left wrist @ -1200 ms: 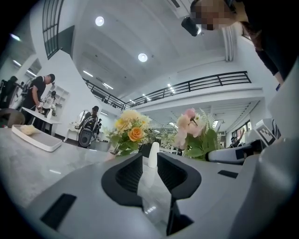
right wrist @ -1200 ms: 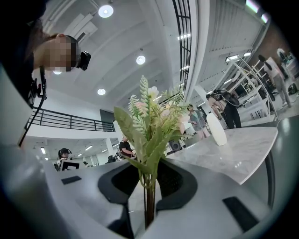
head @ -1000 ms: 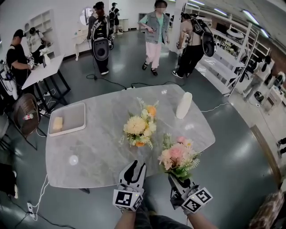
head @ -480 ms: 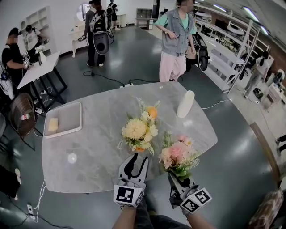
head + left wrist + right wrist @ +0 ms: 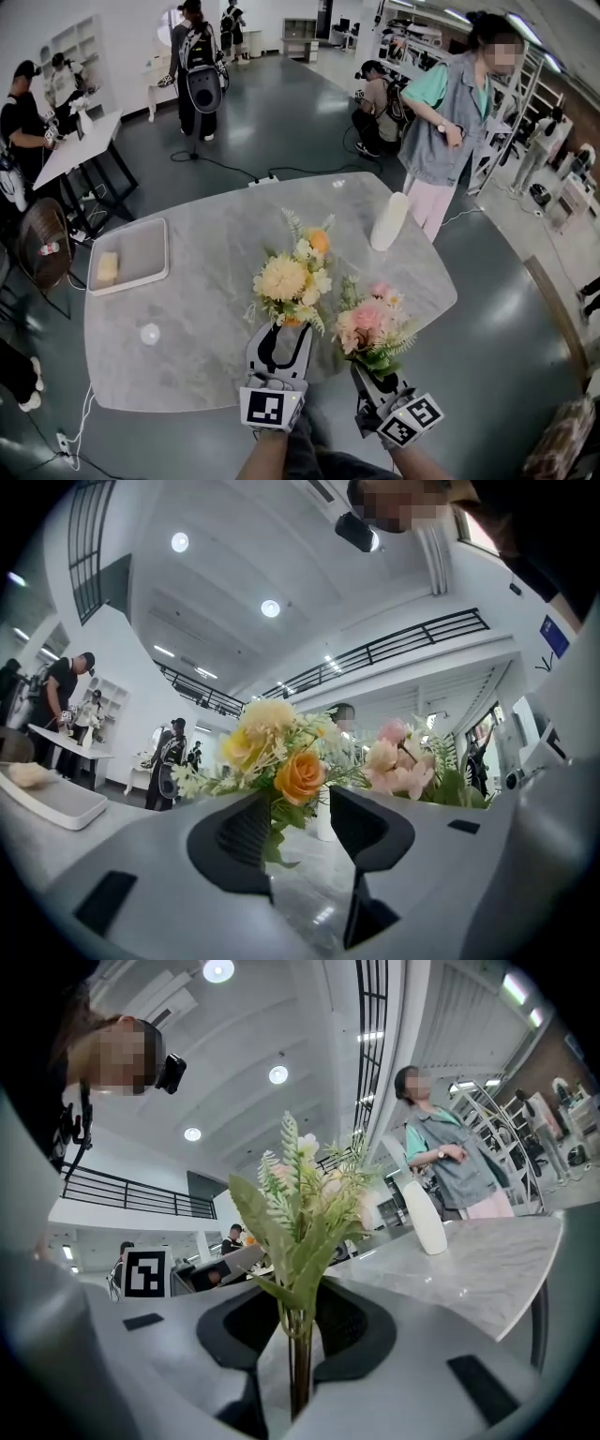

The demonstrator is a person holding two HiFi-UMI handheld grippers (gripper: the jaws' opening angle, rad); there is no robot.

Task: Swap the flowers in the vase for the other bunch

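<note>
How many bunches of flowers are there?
2. The yellow and orange bunch lies on the table, and the pink bunch is clamped by its stems in the right hand-held gripper. None look hidden.

Dark grey shiny floor (image 5: 281,141). White walls (image 5: 131,37). Big grey marble table (image 5: 169,356) in middle. Small white table (image 5: 84,145) at left. White shelves (image 5: 514,103) at right. Round lights (image 5: 270,607) on high white ceiling (image 5: 234,546). Black rail (image 5: 412,635) up above.

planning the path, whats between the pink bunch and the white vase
Bare tabletop only between pink bunch and white vase, seen in the head view; the yellow bunch lies left of it.
</note>
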